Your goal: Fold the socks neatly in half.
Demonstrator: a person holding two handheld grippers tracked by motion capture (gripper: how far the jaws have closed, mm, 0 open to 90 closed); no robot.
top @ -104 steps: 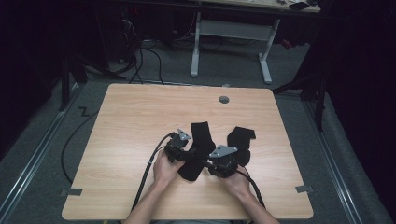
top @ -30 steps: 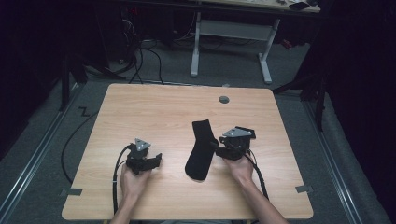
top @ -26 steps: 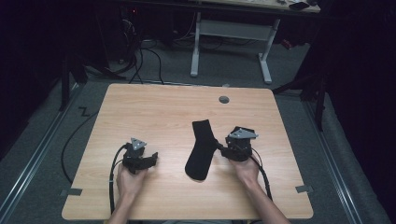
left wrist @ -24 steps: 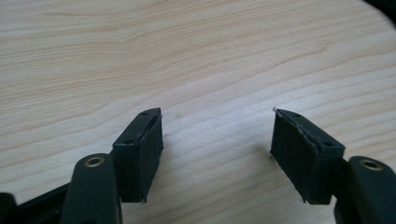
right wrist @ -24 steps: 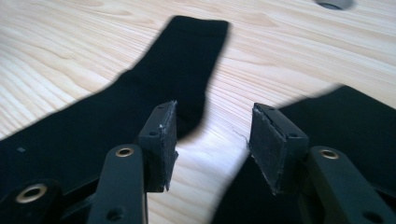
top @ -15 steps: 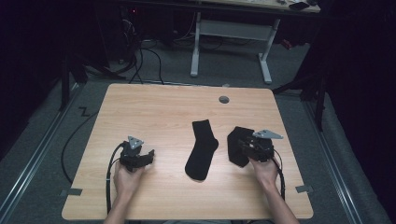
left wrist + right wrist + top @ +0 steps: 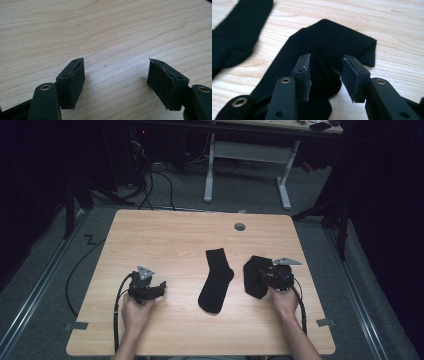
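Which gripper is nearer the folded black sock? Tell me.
Right. The right gripper sits over the folded black sock, its closing jaws straddling the fabric. The left gripper rests on bare table, beyond the flat sock.

Black sock (image 7: 216, 280) flat mid-table, 2nd black sock (image 7: 255, 276) bunched just right

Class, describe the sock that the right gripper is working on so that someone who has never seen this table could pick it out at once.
Start at the wooden table and go to its right side, where the right gripper sits. The folded sock lies under its jaws, which have just been closing around a fold. Unlike the flat sock stretched out mid-table, this one is doubled over into a short, bunched shape.
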